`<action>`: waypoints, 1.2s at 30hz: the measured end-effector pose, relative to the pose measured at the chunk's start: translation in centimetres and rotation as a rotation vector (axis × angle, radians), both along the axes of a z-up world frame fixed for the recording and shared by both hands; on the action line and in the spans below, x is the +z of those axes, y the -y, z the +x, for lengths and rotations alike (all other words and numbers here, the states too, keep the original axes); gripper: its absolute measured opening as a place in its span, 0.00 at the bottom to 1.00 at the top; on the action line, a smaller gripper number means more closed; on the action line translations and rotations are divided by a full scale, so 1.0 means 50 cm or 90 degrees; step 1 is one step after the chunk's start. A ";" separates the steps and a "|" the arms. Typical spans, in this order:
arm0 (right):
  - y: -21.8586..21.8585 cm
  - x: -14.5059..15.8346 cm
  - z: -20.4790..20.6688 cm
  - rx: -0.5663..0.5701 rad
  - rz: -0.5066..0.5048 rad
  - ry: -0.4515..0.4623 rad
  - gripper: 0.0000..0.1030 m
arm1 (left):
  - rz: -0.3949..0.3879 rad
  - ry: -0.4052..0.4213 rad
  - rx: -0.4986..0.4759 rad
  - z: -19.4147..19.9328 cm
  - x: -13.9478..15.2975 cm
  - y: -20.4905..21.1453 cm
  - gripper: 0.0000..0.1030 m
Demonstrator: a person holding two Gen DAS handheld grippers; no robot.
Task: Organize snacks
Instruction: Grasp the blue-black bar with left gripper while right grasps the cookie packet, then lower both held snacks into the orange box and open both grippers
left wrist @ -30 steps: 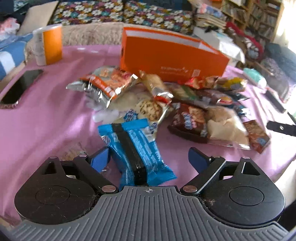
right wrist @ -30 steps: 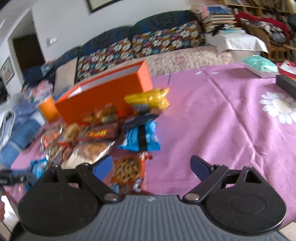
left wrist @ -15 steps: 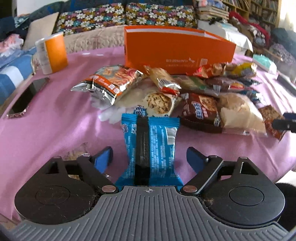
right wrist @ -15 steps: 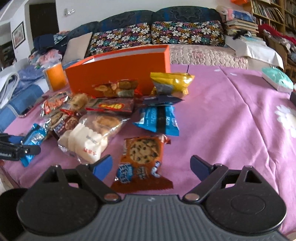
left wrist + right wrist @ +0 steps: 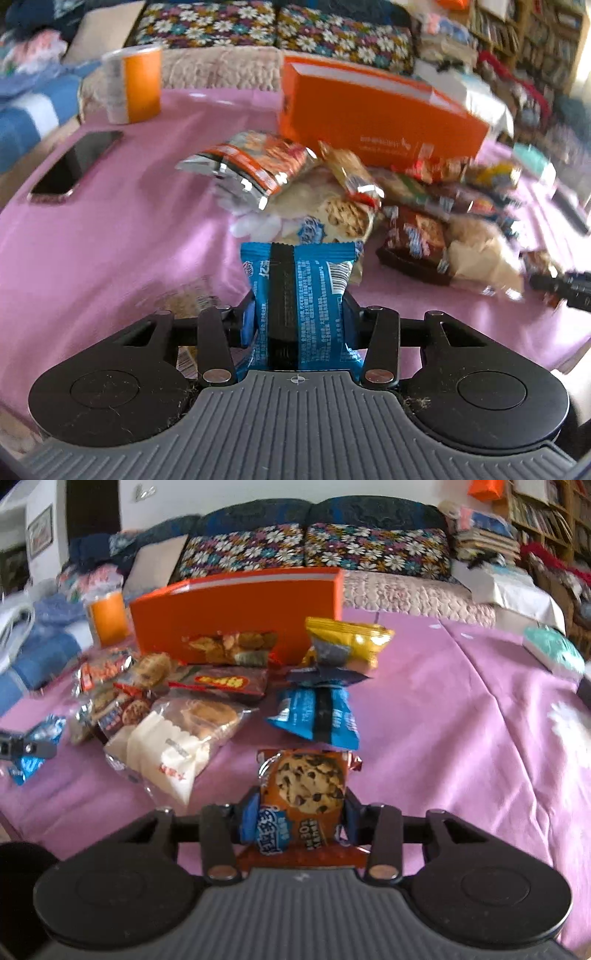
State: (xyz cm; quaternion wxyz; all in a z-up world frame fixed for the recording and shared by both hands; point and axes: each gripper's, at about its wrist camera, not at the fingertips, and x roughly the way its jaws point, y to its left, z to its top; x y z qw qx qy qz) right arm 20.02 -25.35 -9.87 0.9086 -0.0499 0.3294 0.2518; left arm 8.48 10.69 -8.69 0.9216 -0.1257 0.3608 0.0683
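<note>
Blue wrapper with a black stripe, that's the snack pack [image 5: 299, 302] sitting right between the left gripper [image 5: 297, 321] fingers, which just closed in and are pinching its sides. Right gripper [image 5: 299, 812] did the same, squeezing the cookie pack [image 5: 304, 794]. The orange box [image 5: 236, 616] stands behind the snack pile [image 5: 166, 709] on the pink tablecloth [image 5: 461, 738].

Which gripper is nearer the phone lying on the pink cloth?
Left. The left gripper, shut on a blue packet, has the phone just ahead-left; the right gripper works across the snack pile.
</note>
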 end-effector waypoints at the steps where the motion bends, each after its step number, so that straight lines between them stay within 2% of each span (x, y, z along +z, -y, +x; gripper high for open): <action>1: 0.016 0.008 -0.001 -0.007 0.028 -0.008 0.43 | -0.008 0.009 0.000 -0.007 0.012 -0.009 0.18; 4: 0.046 0.046 0.008 -0.024 0.113 -0.015 0.43 | -0.004 0.035 -0.001 0.003 0.057 -0.026 0.18; 6: 0.039 0.086 0.024 -0.018 0.139 0.008 0.43 | -0.008 0.060 -0.010 0.034 0.096 -0.038 0.18; 11: -0.045 0.185 0.137 0.010 0.144 0.086 0.43 | -0.003 0.130 -0.024 0.161 0.183 -0.047 0.18; 14: -0.117 0.212 0.235 0.027 0.158 0.097 0.43 | -0.008 0.163 -0.022 0.267 0.216 -0.046 0.18; 17: -0.190 0.218 0.327 0.043 0.140 0.113 0.43 | -0.021 0.164 -0.022 0.378 0.224 -0.043 0.18; 21: -0.245 0.182 0.408 0.052 0.160 0.106 0.44 | -0.011 0.136 -0.030 0.512 0.193 -0.026 0.19; 23: -0.267 0.154 0.434 0.063 0.149 0.090 0.48 | -0.009 0.119 -0.032 0.563 0.162 -0.018 0.23; 24: -0.271 0.144 0.441 0.059 0.151 0.091 0.52 | -0.012 0.110 -0.028 0.580 0.150 -0.015 0.30; 27: -0.267 0.145 0.441 0.062 0.176 0.090 0.66 | -0.024 0.117 -0.020 0.566 0.136 -0.014 0.42; 28: -0.262 0.154 0.433 0.061 0.172 0.103 0.72 | -0.023 0.129 -0.022 0.544 0.137 -0.014 0.50; 30: -0.249 0.172 0.413 0.052 0.162 0.134 0.81 | -0.013 0.153 -0.015 0.479 0.146 -0.018 0.59; 31: -0.241 0.179 0.404 0.046 0.162 0.144 0.88 | -0.011 0.161 -0.014 0.448 0.149 -0.020 0.61; 33: -0.216 0.188 0.381 0.035 0.169 0.144 0.95 | -0.012 0.167 -0.011 0.374 0.153 -0.027 0.63; 36: -0.173 0.185 0.330 0.023 0.169 0.129 0.97 | -0.021 0.163 -0.003 0.255 0.142 -0.037 0.68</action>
